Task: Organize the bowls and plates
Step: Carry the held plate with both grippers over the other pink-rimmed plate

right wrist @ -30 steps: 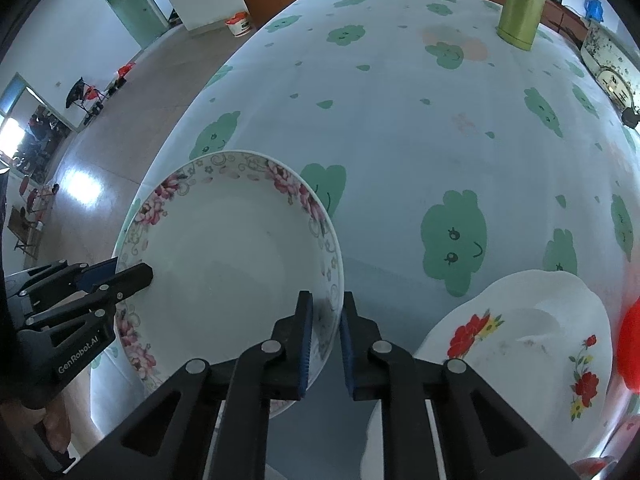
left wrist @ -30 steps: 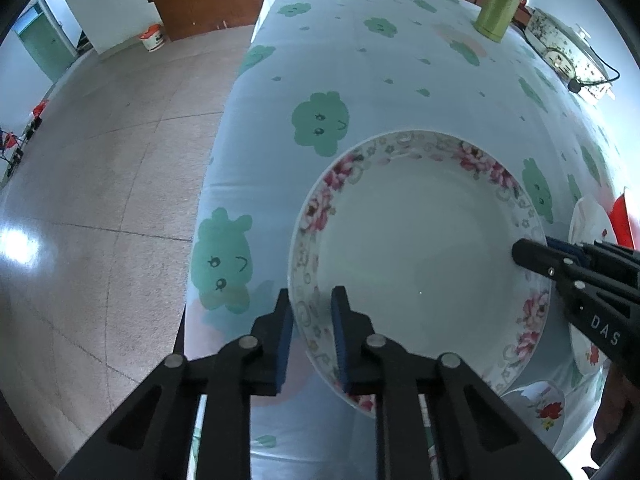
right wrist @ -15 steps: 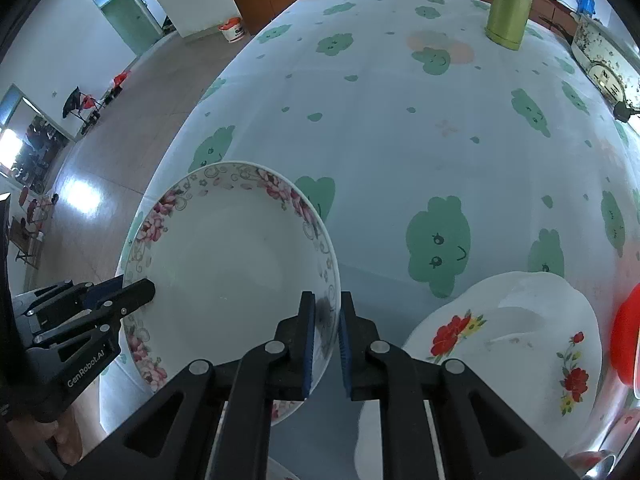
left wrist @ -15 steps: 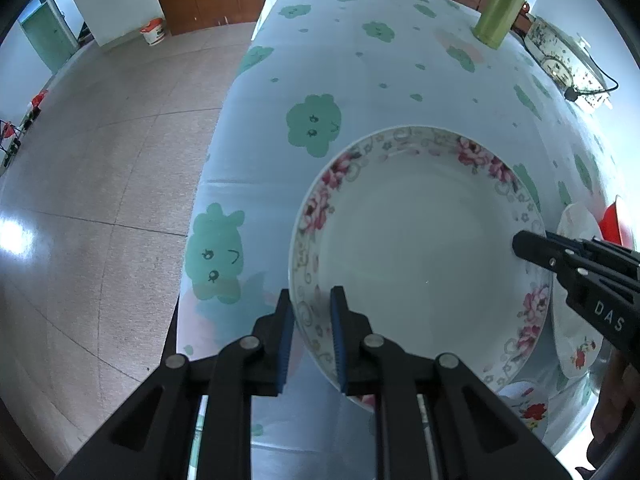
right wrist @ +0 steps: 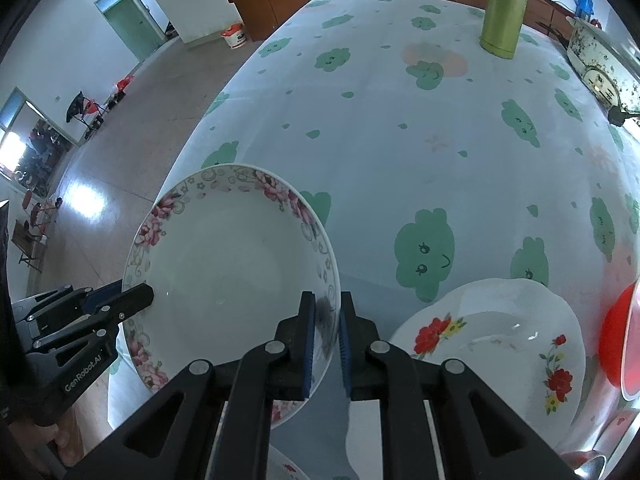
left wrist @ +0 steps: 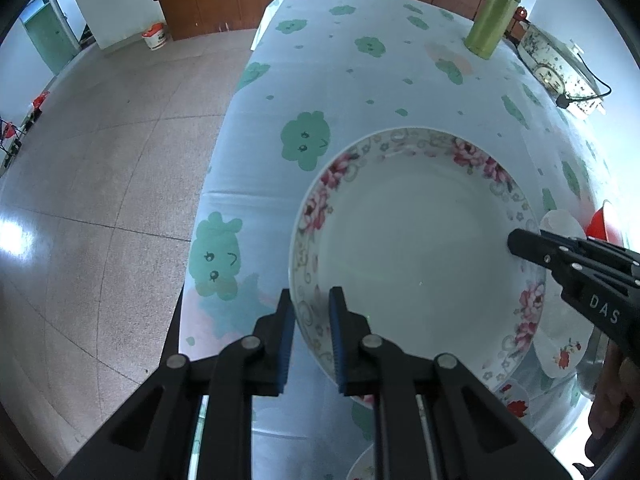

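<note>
A large deep plate with a pink flower rim [left wrist: 416,240] is held in the air above the table's near end by both grippers. My left gripper [left wrist: 311,322] is shut on its left rim. My right gripper [right wrist: 325,320] is shut on its right rim; the plate also shows in the right wrist view [right wrist: 228,272]. A white plate with red flowers [right wrist: 492,336] lies on the table to the right, below the held plate.
The table has a pale cloth with green cloud prints [right wrist: 400,128]. A green canister [right wrist: 502,8] stands at the far end. A red bowl [right wrist: 618,340] sits at the right edge. Smaller flowered dishes [left wrist: 560,354] lie below. Tiled floor [left wrist: 100,160] is on the left.
Both grippers have lifted the flower-rimmed plate higher above the table; more of the table and room shows. The grip on both rims is unchanged.
</note>
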The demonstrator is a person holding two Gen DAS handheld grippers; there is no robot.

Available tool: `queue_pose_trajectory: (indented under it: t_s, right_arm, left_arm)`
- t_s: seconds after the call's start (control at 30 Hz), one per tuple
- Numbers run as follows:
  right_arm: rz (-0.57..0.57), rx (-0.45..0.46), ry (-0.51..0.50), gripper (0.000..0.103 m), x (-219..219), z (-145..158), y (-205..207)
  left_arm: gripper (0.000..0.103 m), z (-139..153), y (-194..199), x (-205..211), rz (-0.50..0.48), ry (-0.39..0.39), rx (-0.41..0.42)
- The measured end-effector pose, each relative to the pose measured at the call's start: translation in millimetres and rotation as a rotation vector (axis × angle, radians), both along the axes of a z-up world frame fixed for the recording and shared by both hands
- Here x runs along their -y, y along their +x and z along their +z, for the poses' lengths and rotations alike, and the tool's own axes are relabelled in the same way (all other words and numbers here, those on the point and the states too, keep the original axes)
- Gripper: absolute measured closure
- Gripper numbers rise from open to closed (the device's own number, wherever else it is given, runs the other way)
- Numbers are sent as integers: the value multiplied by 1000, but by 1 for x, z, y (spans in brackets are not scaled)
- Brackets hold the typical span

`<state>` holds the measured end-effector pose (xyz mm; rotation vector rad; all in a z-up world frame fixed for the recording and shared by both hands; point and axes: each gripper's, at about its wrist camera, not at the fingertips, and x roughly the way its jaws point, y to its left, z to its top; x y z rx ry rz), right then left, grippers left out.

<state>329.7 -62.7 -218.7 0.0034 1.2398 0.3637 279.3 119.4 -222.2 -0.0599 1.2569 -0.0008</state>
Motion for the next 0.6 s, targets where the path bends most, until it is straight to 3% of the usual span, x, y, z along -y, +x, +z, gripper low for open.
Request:
queue_pose_trajectory:
  t_s: [0.6]
  right_arm:
    - [6, 7, 15, 91, 13, 9, -23]
  left_arm:
    - [90, 12, -24, 16, -4, 10, 15]
